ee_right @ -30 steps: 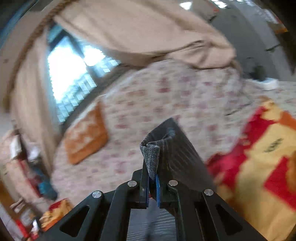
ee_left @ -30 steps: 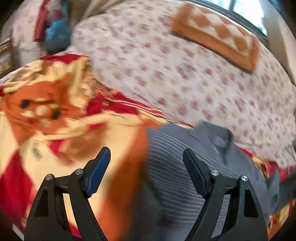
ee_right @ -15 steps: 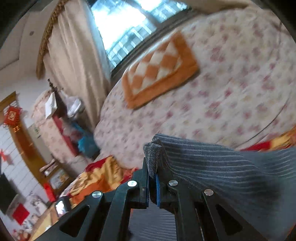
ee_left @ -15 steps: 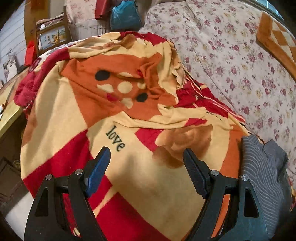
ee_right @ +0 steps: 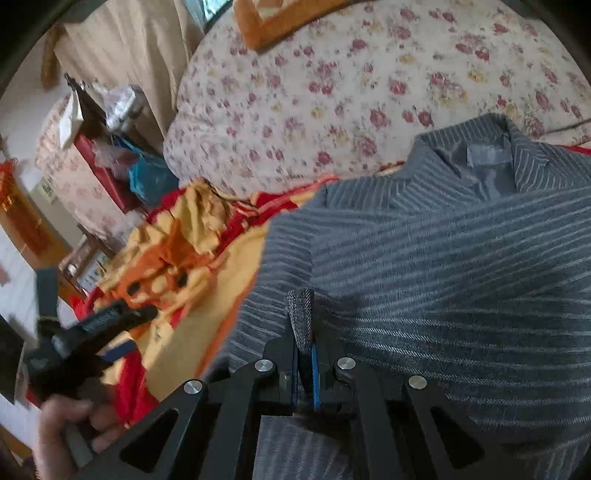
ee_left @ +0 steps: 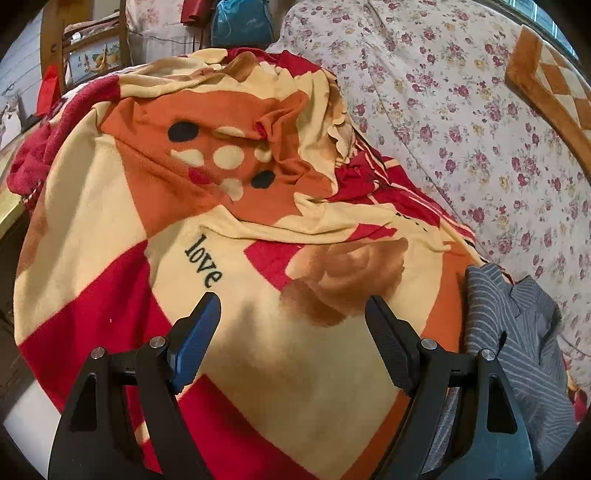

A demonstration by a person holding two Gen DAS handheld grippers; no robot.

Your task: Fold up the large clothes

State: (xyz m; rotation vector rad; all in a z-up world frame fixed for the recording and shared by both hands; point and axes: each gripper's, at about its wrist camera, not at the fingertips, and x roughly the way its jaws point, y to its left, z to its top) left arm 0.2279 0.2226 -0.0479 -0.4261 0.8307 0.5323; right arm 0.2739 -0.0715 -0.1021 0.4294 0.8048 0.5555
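Observation:
A grey striped jacket [ee_right: 443, 266] lies on the bed, collar toward the floral quilt. My right gripper [ee_right: 304, 339] is shut on a fold of its grey cloth and holds it over the jacket's body. In the left wrist view the jacket [ee_left: 517, 339] lies at the right edge. My left gripper [ee_left: 291, 325] is open and empty, above the red, orange and cream blanket [ee_left: 229, 229], to the left of the jacket. The left gripper also shows in the right wrist view [ee_right: 110, 321], held in a hand.
A floral quilt [ee_left: 461, 122] is heaped behind the blanket, with an orange checked cushion [ee_left: 546, 81] on it. A wooden chair [ee_left: 85, 44] and a blue bag [ee_left: 240, 22] stand beyond the bed. Curtains [ee_right: 129, 48] hang by the window.
My right gripper has swung down with the grey fold, from facing the window to over the jacket. My left gripper moved left off the jacket to above the blanket, still open.

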